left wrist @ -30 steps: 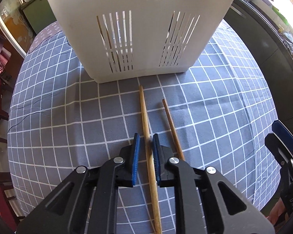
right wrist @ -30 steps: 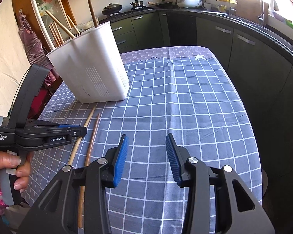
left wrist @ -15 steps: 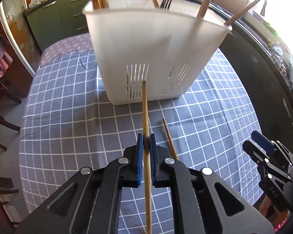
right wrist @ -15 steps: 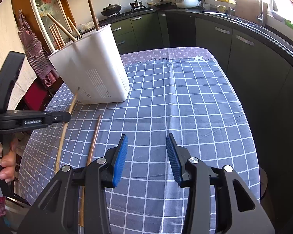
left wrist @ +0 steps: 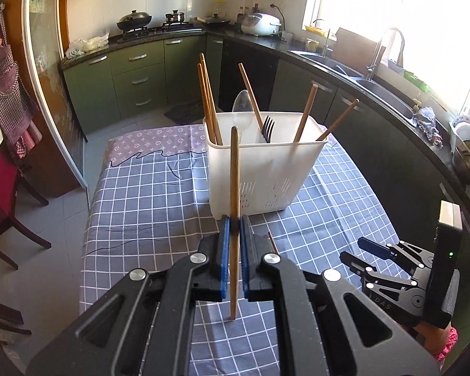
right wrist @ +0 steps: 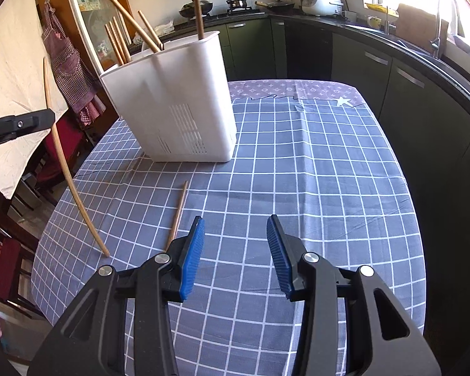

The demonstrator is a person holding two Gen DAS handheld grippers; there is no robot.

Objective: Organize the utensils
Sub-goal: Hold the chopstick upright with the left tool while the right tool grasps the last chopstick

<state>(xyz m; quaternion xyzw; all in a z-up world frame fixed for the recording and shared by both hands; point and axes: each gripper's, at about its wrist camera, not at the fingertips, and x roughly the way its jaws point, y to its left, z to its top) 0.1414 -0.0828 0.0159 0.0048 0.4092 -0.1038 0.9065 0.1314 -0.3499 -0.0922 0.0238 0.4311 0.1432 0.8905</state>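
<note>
Blue rubber pads of your left tongs (left wrist: 234, 228) were clamped on a long, pale wooden chopstick (left wrist: 234, 188), which you held clear of the table (right wrist: 313, 172) with its far end pointing up toward the white slotted plastic utensil caddy (left wrist: 263, 172). From your right-hand camera that chopstick showed as a curved pale stick at the left, gripped partway along its length, its lower tip just above the grey-blue checked tablecloth (right wrist: 297, 219).

Your right tongs (right wrist: 235, 250) stood apart with nothing between the pads, over the cloth near the table's front edge.

A second, darker wooden chopstick (right wrist: 177, 216) lay flat on the cloth, between the caddy and your right tongs, just beside their left pad.

The caddy stood upright on the table and held several wooden chopsticks (left wrist: 208, 103), a clear plastic spoon (left wrist: 242, 109) and a black fork (left wrist: 268, 128).
</note>
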